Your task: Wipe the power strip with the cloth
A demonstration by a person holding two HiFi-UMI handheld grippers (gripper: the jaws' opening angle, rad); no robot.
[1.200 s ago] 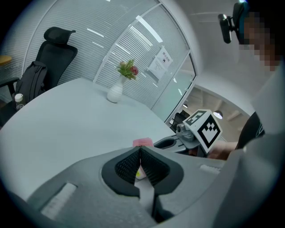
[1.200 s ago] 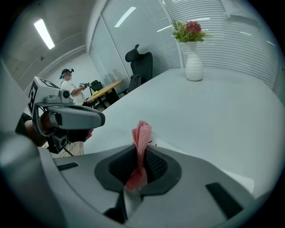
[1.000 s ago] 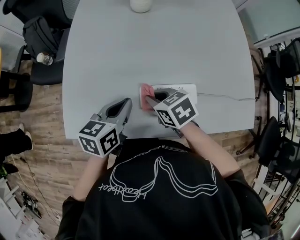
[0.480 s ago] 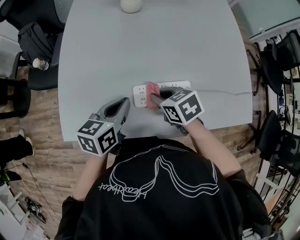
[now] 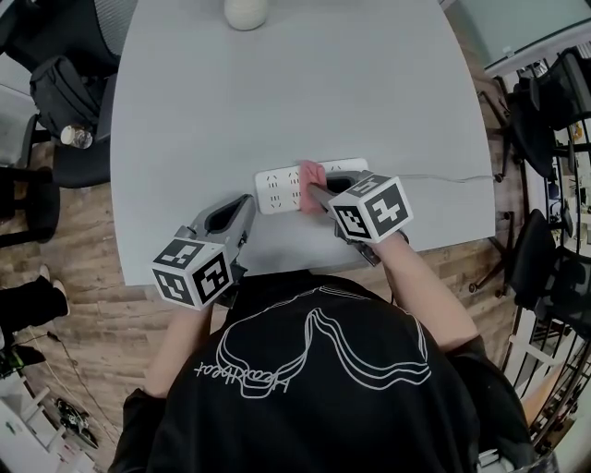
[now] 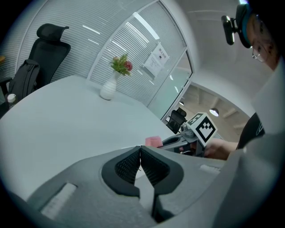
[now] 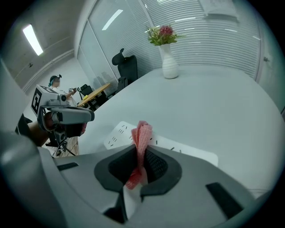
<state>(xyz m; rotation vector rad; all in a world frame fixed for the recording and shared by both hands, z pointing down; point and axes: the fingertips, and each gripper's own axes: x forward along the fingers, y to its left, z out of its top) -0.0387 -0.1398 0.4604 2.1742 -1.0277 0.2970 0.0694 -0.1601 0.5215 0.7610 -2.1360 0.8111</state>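
Observation:
A white power strip (image 5: 280,186) lies near the front edge of the grey table (image 5: 305,83); it also shows in the right gripper view (image 7: 116,132). My right gripper (image 5: 319,192) is shut on a pink cloth (image 5: 310,174), whose free end rests on the strip around its middle. In the right gripper view the cloth (image 7: 141,136) stands pinched between the jaws (image 7: 141,156). My left gripper (image 5: 247,202) hovers at the table's front edge, left of the strip, shut with nothing in it (image 6: 140,153). The strip's right end is hidden behind the right gripper.
A white cable (image 5: 452,177) runs right from the strip. A white vase (image 5: 246,13) with flowers (image 7: 161,34) stands at the table's far edge. Office chairs (image 5: 69,102) stand left of the table, and another chair (image 5: 545,277) at right. Wooden floor lies below.
My right gripper has slid the pink cloth rightward along the strip, uncovering its left end. The left gripper has stayed where it was.

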